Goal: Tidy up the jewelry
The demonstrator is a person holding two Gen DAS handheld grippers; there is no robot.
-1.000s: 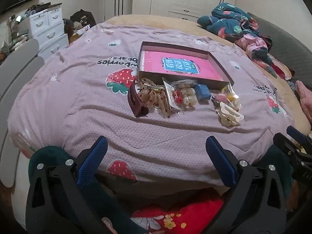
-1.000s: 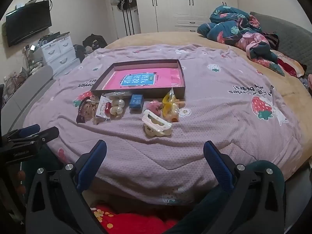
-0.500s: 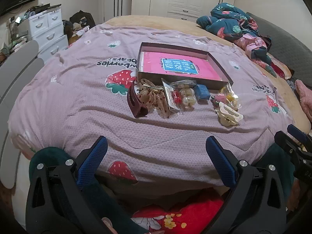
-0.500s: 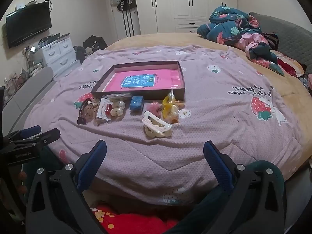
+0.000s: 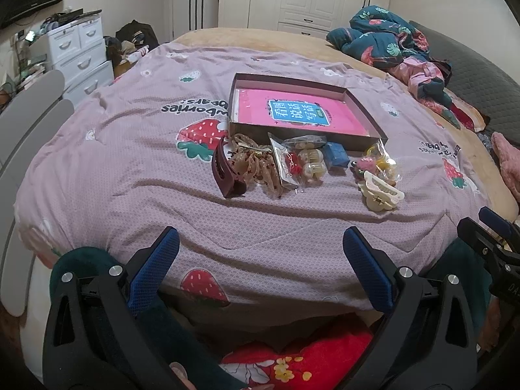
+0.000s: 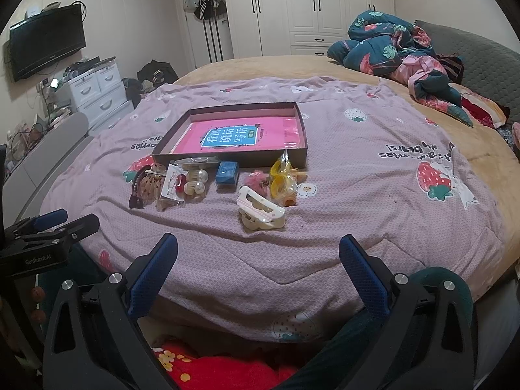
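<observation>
A shallow brown box (image 5: pixel 364 110) (image 6: pixel 300 123) with a pink book inside lies on the purple strawberry quilt. In front of it lies a row of accessories: a maroon hair claw (image 5: pixel 224 170) (image 6: pixel 135 185), a brown dotted scrunchie (image 5: pixel 256 162), a clear packet with pearl pieces (image 5: pixel 299 159) (image 6: pixel 185 180), a small blue box (image 5: pixel 336 154) (image 6: pixel 227 172), yellow and pink items in a clear bag (image 5: pixel 377 164) (image 6: pixel 282 177) and a cream hair claw (image 5: pixel 380 193) (image 6: pixel 260 208). My left gripper (image 5: pixel 260 260) and right gripper (image 6: pixel 258 260) are both open and empty, held well short of the items above the bed's near edge.
Rumpled blankets (image 6: pixel 399 48) lie at the far right of the bed. White drawers (image 6: pixel 97 91) and a wall television (image 6: pixel 47 40) stand at the left. Wardrobes (image 6: pixel 302 6) line the back wall. The other gripper shows at each view's edge (image 5: pixel 487 237) (image 6: pixel 45 234).
Both views have shifted slightly nearer and lower toward the items. Nothing on the bed has moved and both grippers stay open.
</observation>
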